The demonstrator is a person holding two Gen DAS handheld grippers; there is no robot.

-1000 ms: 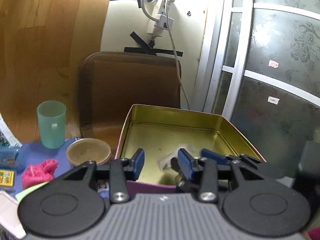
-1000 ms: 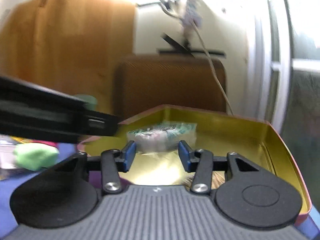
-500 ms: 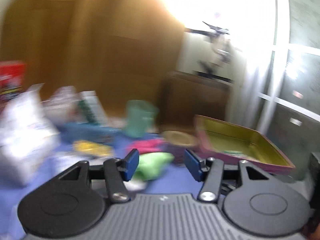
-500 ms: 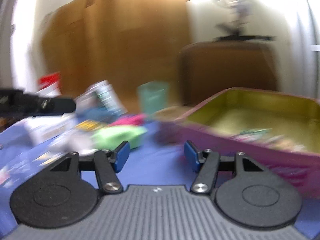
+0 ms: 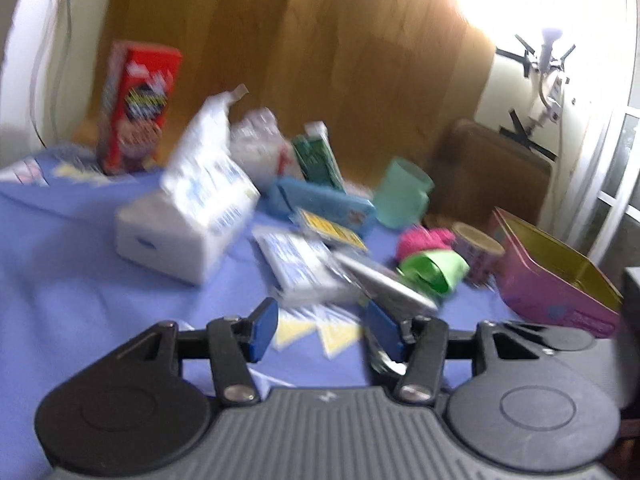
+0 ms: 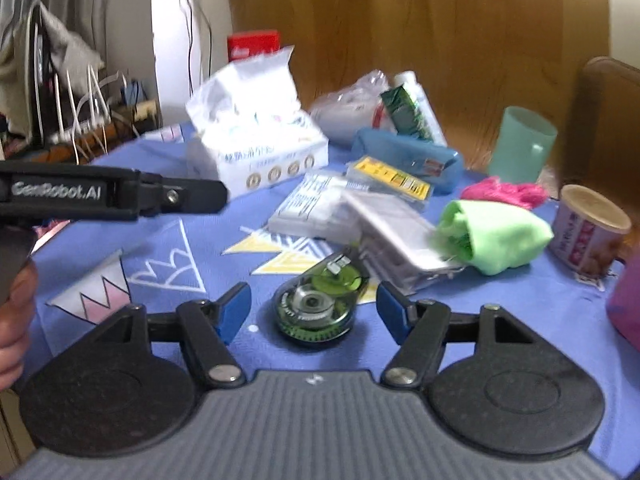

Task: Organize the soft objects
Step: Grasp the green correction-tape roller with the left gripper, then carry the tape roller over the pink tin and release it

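Green cloth (image 6: 496,236) lies rolled on blue tablecloth (image 6: 168,240), beside pink cloth (image 6: 504,192), untouched. My right gripper (image 6: 312,312) just widened, straddling tape dispenser (image 6: 316,308) without contact. My left gripper (image 5: 320,332) apart, empty.

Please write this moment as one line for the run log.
left claw: open, empty | right claw: open, just been opening, over tape dispenser, not touching | green cloth: on table beside pink tin

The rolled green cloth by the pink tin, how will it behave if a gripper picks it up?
The green cloth looks soft and loosely rolled, so it will probably squash and sag. It likely weighs little. Its open end may unroll when lifted.
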